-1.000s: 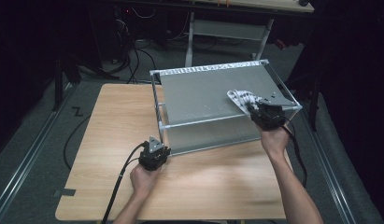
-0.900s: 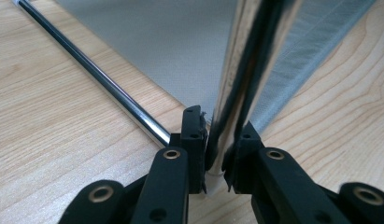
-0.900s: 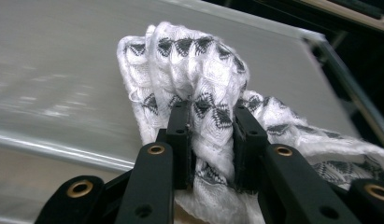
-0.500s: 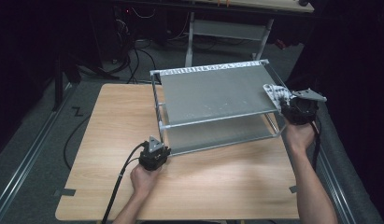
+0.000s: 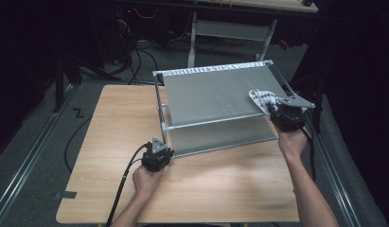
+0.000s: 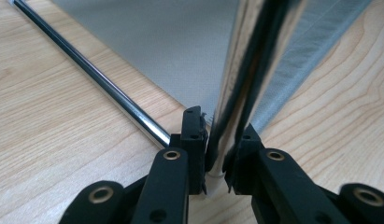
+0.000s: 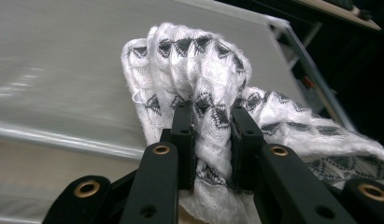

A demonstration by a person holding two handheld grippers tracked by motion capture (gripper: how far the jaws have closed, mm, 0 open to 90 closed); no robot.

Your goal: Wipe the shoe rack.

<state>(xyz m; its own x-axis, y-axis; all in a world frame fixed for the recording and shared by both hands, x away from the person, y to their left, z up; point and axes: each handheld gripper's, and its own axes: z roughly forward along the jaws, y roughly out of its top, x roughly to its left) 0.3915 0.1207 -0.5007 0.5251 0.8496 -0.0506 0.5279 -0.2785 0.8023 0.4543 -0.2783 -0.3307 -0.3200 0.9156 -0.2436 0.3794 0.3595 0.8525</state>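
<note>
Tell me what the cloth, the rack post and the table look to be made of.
Cloth: soft knitted or woven yarn, white with grey-black pattern, fuzzy loops. Rack post: polished metal, probably chromed, mirror reflections. Table: light wood or wood-look laminate, visible grain, matte.

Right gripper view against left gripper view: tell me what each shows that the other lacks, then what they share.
Right gripper view alone: the right gripper clamped on a bunched white cloth with a dark pattern, lying on the shelf's top panel. Left gripper view alone: the left gripper shut on the shelf's chrome post, a chrome bottom rail and the wooden table. Both: black jaws and grey shelf panel.
</note>
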